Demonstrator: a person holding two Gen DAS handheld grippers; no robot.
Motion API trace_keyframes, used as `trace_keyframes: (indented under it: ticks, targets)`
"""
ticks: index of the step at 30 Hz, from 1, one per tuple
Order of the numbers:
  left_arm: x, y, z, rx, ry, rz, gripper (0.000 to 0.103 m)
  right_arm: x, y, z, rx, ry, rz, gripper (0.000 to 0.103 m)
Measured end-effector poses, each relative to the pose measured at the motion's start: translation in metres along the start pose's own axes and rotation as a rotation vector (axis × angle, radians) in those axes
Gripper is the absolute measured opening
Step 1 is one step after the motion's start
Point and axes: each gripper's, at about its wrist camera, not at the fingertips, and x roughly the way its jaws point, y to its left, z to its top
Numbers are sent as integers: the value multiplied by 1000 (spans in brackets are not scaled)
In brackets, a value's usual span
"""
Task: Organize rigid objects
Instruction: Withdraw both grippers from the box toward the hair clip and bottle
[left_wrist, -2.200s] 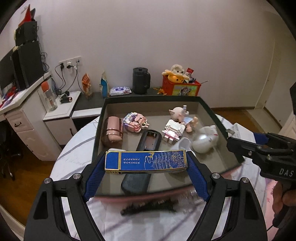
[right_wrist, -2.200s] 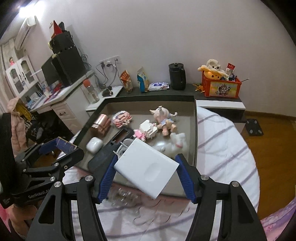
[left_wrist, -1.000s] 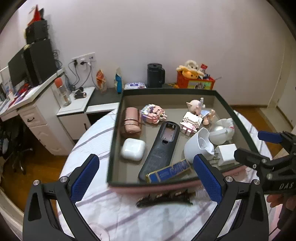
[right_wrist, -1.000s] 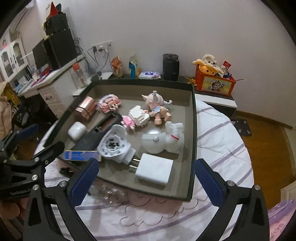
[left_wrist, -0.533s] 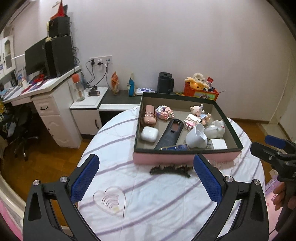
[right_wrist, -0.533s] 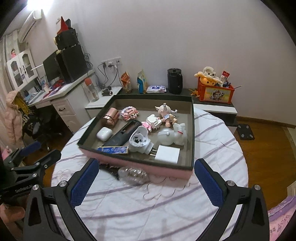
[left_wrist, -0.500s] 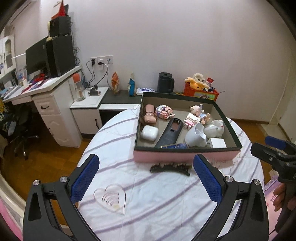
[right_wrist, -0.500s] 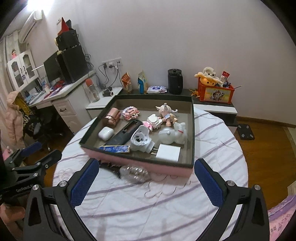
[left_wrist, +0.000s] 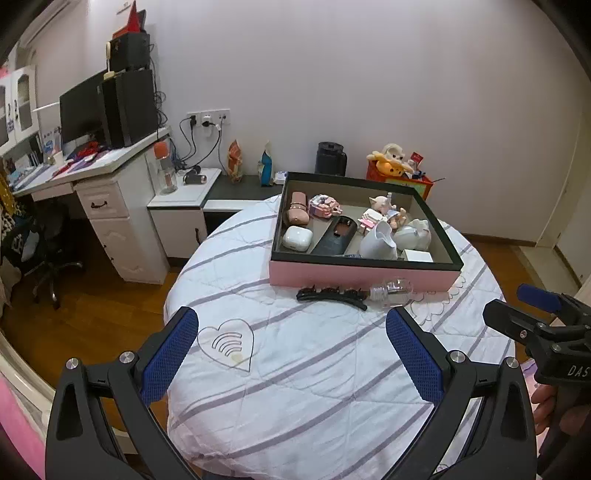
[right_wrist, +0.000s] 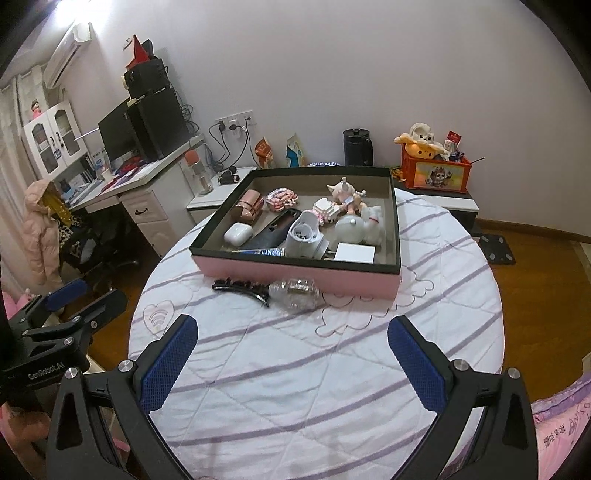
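Observation:
A pink box with a dark rim (left_wrist: 362, 275) (right_wrist: 295, 271) stands on the far half of the round table. It holds several items: a white earbud case (left_wrist: 296, 238) (right_wrist: 238, 233), a black remote (left_wrist: 335, 234), a white charger block (right_wrist: 354, 253), a blue flat box (right_wrist: 264, 252) and small toy figures (right_wrist: 345, 195). In front of the box lie a black hair clip (left_wrist: 330, 295) (right_wrist: 240, 287) and a clear bulb-shaped bottle (left_wrist: 391, 291) (right_wrist: 295, 293). My left gripper (left_wrist: 291, 354) and right gripper (right_wrist: 291, 356) are both open and empty, well back from the box over the near half of the table.
The tablecloth (right_wrist: 295, 369) is white with purple stripes and heart outlines. A white desk with a monitor (left_wrist: 85, 110) stands at left, a low cabinet with a black kettle (right_wrist: 357, 147) and an orange toy crate (right_wrist: 436, 170) behind. Wooden floor surrounds the table.
The left gripper let go of the blue flat box and the right gripper let go of the white charger block, both into the pink box. Both grippers then drew back toward the near side.

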Motion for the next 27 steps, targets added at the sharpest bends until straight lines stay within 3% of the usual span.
trace_keyframes:
  ticks: [14,27]
  targets:
    - [12,6,-10,-17,37,2,103,8,-1,-6,0,25,-12,103]
    - [69,13,-20,-30,149,14,103,94,-10,1,73,127,-5,103]
